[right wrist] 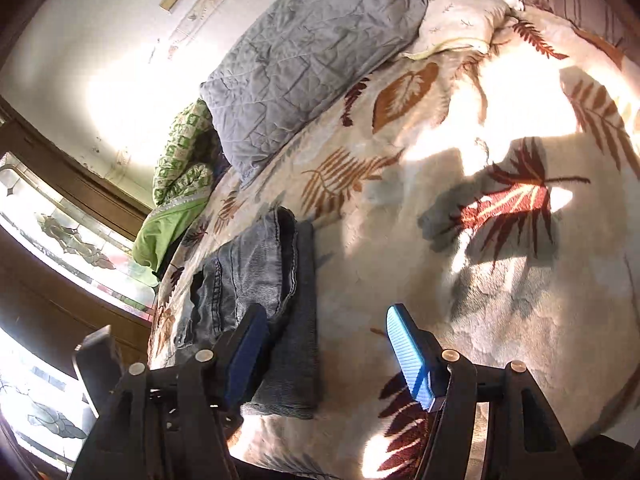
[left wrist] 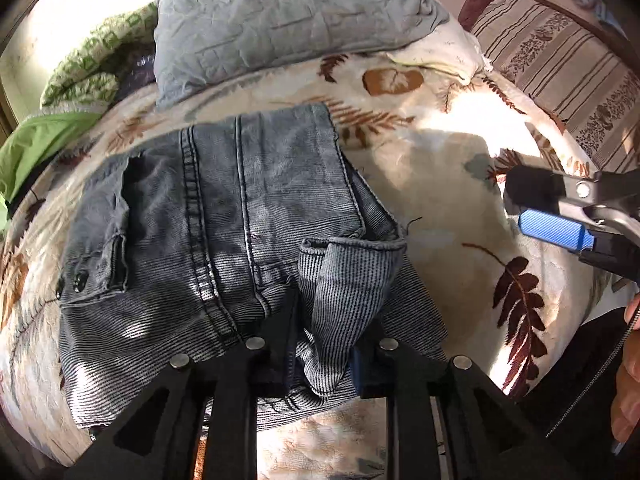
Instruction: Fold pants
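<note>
My left gripper (left wrist: 320, 344) holds a raised fold of the grey corduroy pants (left wrist: 208, 216) between its pads, the cloth bunched up from the folded stack. Whether the pads actually press the cloth I cannot tell. The pants lie folded on the leaf-print blanket (left wrist: 440, 184) covering the bed, at the centre of my left view and at nine o'clock in my right view. My right gripper (right wrist: 332, 352) is open and empty, hanging over bare blanket just beside the pants' edge. At twelve o'clock a grey quilted pillow (left wrist: 280, 16) leans up, with a green patterned quilt (left wrist: 92, 64) at ten o'clock.
</note>
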Tool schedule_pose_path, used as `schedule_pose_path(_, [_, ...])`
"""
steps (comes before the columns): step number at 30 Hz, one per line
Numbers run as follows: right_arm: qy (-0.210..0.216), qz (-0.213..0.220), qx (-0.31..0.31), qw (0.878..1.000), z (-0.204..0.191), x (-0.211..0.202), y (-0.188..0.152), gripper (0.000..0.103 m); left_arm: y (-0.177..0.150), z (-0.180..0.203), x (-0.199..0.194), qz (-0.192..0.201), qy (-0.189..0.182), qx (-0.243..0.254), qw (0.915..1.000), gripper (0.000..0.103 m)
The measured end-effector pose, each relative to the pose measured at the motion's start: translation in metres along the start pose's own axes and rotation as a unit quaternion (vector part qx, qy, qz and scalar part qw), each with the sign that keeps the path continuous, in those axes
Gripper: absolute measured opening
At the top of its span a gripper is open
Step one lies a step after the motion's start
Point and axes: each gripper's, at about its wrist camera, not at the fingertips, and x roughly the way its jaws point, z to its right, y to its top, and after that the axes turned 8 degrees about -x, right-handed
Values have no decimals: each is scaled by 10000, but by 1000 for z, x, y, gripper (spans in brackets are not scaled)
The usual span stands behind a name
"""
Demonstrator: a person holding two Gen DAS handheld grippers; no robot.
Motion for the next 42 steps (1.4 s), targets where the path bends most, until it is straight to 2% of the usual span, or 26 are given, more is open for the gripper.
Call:
schedule_pose_path(1, [25, -69, 20, 10000, 3, 1, -2, 67, 2, -1, -7, -64, -286, -93, 9995, 43])
schedule_pose_path(2, [58, -76, -8, 10000, 5, 3, -1, 67, 5, -6, -15, -133, -607, -274, 9977, 48])
schedule_pose_path(4, [107, -42, -47, 9999, 4, 4, 0, 67, 12, -24, -39, -23, -1019, -682, 9924, 48])
schedule_pose_path(6, [268, 10, -20, 9996, 3, 1, 0, 67, 14, -46, -69, 385, -1107, -1040, 9876, 53])
schedule_pose_path(7, [354, 14, -10, 9994, 1, 3, 1, 67, 17, -59, -84, 649, -1107, -1199, 9845, 59])
schedule_pose_path(8, [477, -16, 7, 9989, -1, 3, -1, 67, 15, -73, -97, 946, -1015, -1366, 9809, 69])
schedule_pose_path(9, [650, -77, 28, 9979, -4, 4, -2, 67, 15, -89, -104, 1199, -758, -1561, 9775, 73])
schedule_pose_path(11, [947, -264, 19, 9952, -13, 8, -5, 67, 9, -118, -107, 1387, -236, -1837, 9729, 76])
schedule_pose_path(13, [1167, -436, 9, 9922, -24, 15, -9, 67, 4, -144, -92, 1078, 107, -2163, 9703, 75])
schedule_pose_path(15, [1501, -612, 167, 9866, -34, 22, -13, 67, -4, -160, -75, 799, 117, -2407, 9672, 75])
schedule_pose_path(17, [2101, -693, 428, 9743, -43, 28, -15, 67, -16, -165, -62, 609, 95, -2464, 9672, 75])
schedule_pose_path(19, [2444, -782, 611, 9646, -49, 38, -18, 67, -24, -165, -49, 449, 17, -2469, 9680, 75])
schedule_pose_path(20, [2426, -872, 666, 9639, -48, 46, -20, 67, -27, -165, -44, 403, -17, -2497, 9675, 75])
schedule_pose_path(21, [2125, -1014, 700, 9694, -44, 57, -25, 67, -30, -166, -42, 373, -53, -2535, 9666, 75])
schedule_pose_path(22, [1549, -1203, 805, 9773, -35, 68, -32, 66, -32, -167, -42, 357, -131, -2582, 9653, 76])
schedule_pose_path(23, [1344, -1332, 1096, 9758, -24, 77, -40, 54, -33, -168, -43, 365, -151, -2622, 9642, 76])
schedule_pose_path(25, [1471, -1199, 1229, 9741, -23, 71, -40, 54, -32, -170, -50, 505, -155, -2604, 9640, 76])
schedule_pose_path(27, [1375, -1087, 952, 9799, -40, 61, -32, 57, -29, -171, -54, 655, -141, -2582, 9638, 76])
schedule_pose_path(30, [1333, -1115, 738, 9820, -61, 63, -21, 60, -29, -170, -41, 449, -174, -2578, 9650, 76])
schedule_pose_path(34, [894, -1507, 1157, 9777, -58, 88, -23, 60, -38, -175, -31, 451, -256, -2744, 9602, 79])
schedule_pose_path(36, [1016, -1448, 1444, 9736, -51, 91, -24, 60, -40, -175, -30, 488, -255, -2711, 9610, 80])
schedule_pose_path(38, [1023, -1270, 1463, 9757, -52, 91, -20, 59, -41, -176, -29, 497, -281, -2723, 9605, 80])
schedule_pose_path(39, [972, -1241, 1340, 9784, -54, 92, -18, 53, -42, -177, -28, 482, -289, -2755, 9597, 81])
schedule_pose_path(40, [832, -1279, 1150, 9816, -59, 93, -15, 15, -43, -178, -26, 459, -315, -2782, 9589, 82])
schedule_pose_path(41, [689, -1265, 995, 9846, -62, 92, -14, 6, -44, -179, -25, 453, -356, -2818, 9577, 83])
schedule_pose_path(42, [564, -1213, 772, 9880, -68, 87, -13, 6, -45, -181, -24, 445, -399, -2857, 9564, 83])
